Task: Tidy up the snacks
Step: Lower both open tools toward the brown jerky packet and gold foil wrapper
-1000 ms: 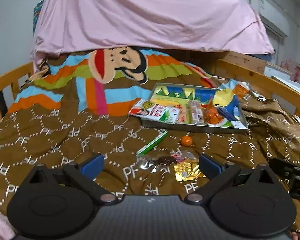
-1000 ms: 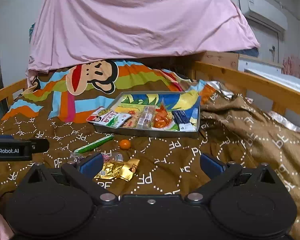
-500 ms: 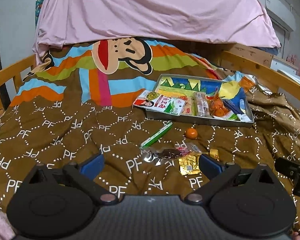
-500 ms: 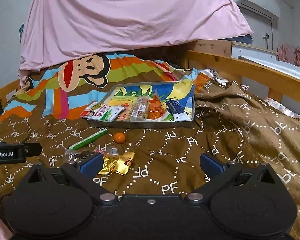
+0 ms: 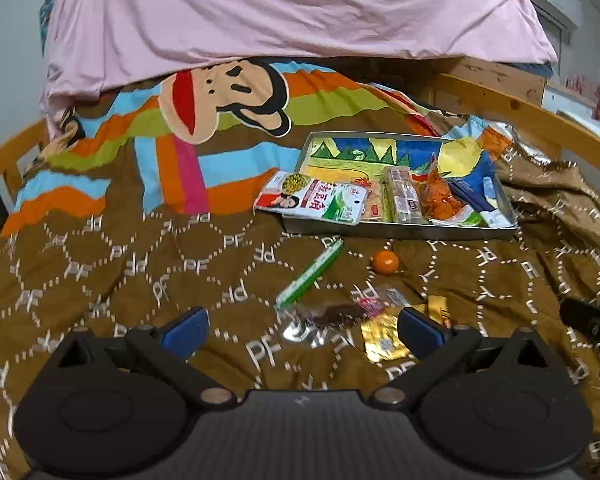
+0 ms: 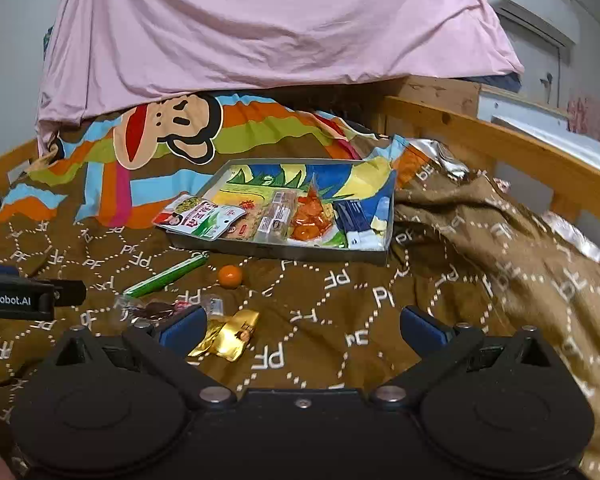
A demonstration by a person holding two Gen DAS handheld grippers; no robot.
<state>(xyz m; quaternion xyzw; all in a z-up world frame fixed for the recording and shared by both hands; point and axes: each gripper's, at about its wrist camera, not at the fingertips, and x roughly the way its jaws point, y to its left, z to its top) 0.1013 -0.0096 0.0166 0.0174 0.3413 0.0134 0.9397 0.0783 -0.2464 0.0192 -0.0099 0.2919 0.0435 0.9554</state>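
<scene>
A metal tray (image 5: 400, 231) (image 6: 284, 254) on the bed holds several snack packets; a red-green packet (image 5: 312, 198) (image 6: 200, 216) hangs over its left rim. In front of it lie a green stick packet (image 5: 310, 273) (image 6: 168, 276), a small orange ball (image 5: 385, 262) (image 6: 230, 276), a clear wrapper with a dark snack (image 5: 328, 314) (image 6: 152, 309) and gold wrappers (image 5: 384, 338) (image 6: 230, 332). My left gripper (image 5: 302, 330) is open and empty just short of the wrappers. My right gripper (image 6: 300, 328) is open and empty, to the right of the gold wrappers.
A brown patterned blanket (image 5: 140, 264) covers the bed, rumpled at the right (image 6: 500, 240). Wooden bed rails (image 6: 500, 148) run along both sides. A pink sheet (image 5: 280, 12) hangs at the back. The left gripper's body (image 6: 24, 296) shows at the right wrist view's left edge.
Both grippers have moved forward and slightly lower toward the loose snacks. Both stay open and nothing on the bed has moved.
</scene>
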